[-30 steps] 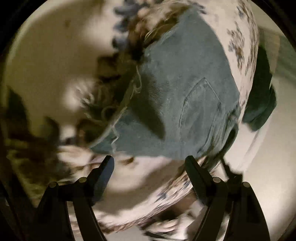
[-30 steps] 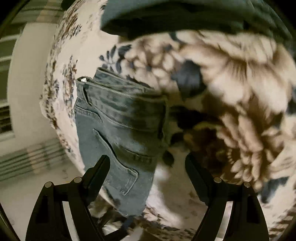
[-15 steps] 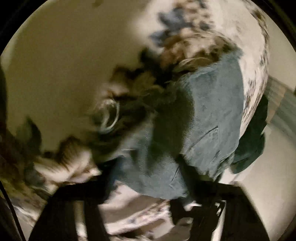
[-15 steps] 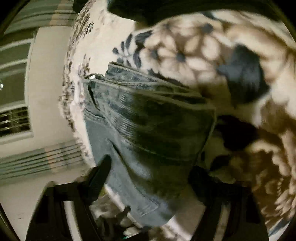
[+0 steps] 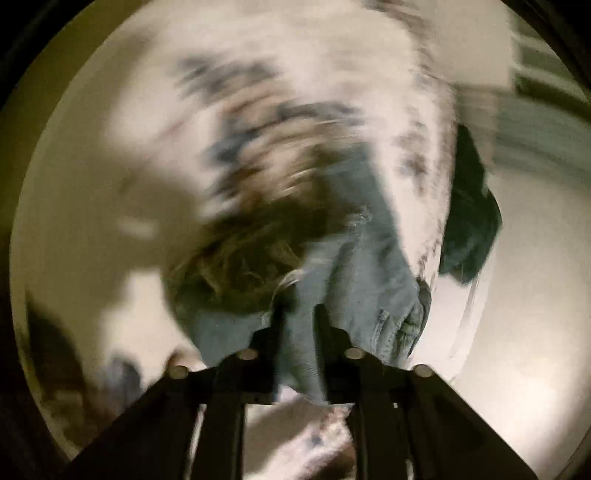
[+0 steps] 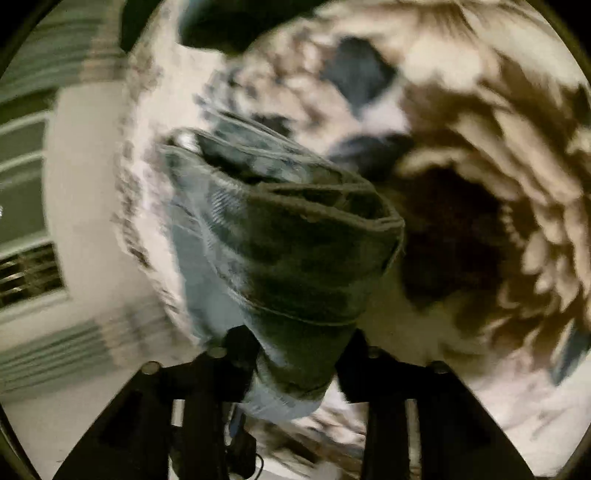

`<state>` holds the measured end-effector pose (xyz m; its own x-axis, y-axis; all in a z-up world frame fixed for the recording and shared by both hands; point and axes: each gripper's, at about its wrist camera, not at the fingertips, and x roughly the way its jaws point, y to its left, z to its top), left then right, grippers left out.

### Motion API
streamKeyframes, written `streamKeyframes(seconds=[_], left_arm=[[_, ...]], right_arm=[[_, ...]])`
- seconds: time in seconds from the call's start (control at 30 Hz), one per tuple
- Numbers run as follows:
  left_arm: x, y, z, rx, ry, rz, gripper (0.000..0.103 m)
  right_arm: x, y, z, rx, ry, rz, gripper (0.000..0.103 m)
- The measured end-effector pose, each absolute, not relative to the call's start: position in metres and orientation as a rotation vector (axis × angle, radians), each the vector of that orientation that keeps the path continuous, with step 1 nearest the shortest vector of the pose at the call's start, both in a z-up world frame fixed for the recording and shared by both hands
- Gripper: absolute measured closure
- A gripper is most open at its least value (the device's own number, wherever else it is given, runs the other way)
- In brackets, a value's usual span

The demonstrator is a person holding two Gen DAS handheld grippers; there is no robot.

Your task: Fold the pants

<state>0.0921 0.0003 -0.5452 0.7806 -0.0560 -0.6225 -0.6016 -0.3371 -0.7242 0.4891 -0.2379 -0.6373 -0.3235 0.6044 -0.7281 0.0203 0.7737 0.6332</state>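
Folded blue denim pants [image 5: 373, 280] lie on a floral blanket [image 5: 258, 122]. My left gripper [image 5: 298, 332] is shut on a fold of the denim, which bunches between the black fingers. In the right wrist view the pants [image 6: 280, 236] show their waistband end, lifted and rumpled. My right gripper [image 6: 297, 354] is shut on that end of the pants, with denim pinched between its fingers. Both views are blurred by motion.
A dark green cloth [image 5: 469, 225] hangs over the blanket's edge at the right, and shows at the top of the right wrist view [image 6: 221, 29]. Pale floor [image 5: 524, 332] lies beyond the edge. A wall with striped panels [image 6: 44, 354] is at the left.
Both grippers were open above the pants a second ago. They moved in, closed on the denim and now lift it, bunching the fabric.
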Motion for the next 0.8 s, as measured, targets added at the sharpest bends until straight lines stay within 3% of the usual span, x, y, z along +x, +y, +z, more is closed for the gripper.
streamKeyframes(seconds=[0.07, 0.13, 0.2, 0.57, 0.6, 0.63, 0.67, 0.7, 0.8], left_arm=[[0.082, -0.013, -0.544, -1.94, 0.51, 0.622, 0.068], [0.079, -0.033, -0.544, -1.968, 0.513, 0.622, 0.043], [0.086, -0.043, -0.538, -1.981, 0.534, 0.613, 0.027], [0.131, -0.015, -0.575, -2.074, 0.489, 0.748, 0.023], [0.136, -0.013, -0.57, -2.067, 0.5, 0.77, 0.024], [0.136, -0.012, -0.563, -2.039, 0.501, 0.778, 0.027], [0.14, -0.008, -0.55, -1.978, 0.514, 0.789, 0.051], [0.143, -0.004, -0.542, -1.931, 0.517, 0.773, 0.077], [0.156, 0.014, -0.51, -1.772, 0.548, 0.709, 0.086]], right_arm=[[0.489, -0.241, -0.647, 0.467, 1.856, 0.628, 0.039], [0.489, -0.243, -0.648, 0.456, 1.863, 0.641, 0.024], [0.49, -0.244, -0.648, 0.444, 1.863, 0.669, 0.019], [0.493, -0.214, -0.667, 0.407, 1.863, 0.694, 0.017], [0.492, -0.213, -0.667, 0.414, 1.854, 0.691, 0.018], [0.491, -0.214, -0.665, 0.422, 1.826, 0.68, 0.032], [0.489, -0.214, -0.661, 0.431, 1.791, 0.678, 0.06], [0.487, -0.214, -0.658, 0.441, 1.779, 0.684, 0.062], [0.479, -0.211, -0.641, 0.454, 1.717, 0.688, 0.069]])
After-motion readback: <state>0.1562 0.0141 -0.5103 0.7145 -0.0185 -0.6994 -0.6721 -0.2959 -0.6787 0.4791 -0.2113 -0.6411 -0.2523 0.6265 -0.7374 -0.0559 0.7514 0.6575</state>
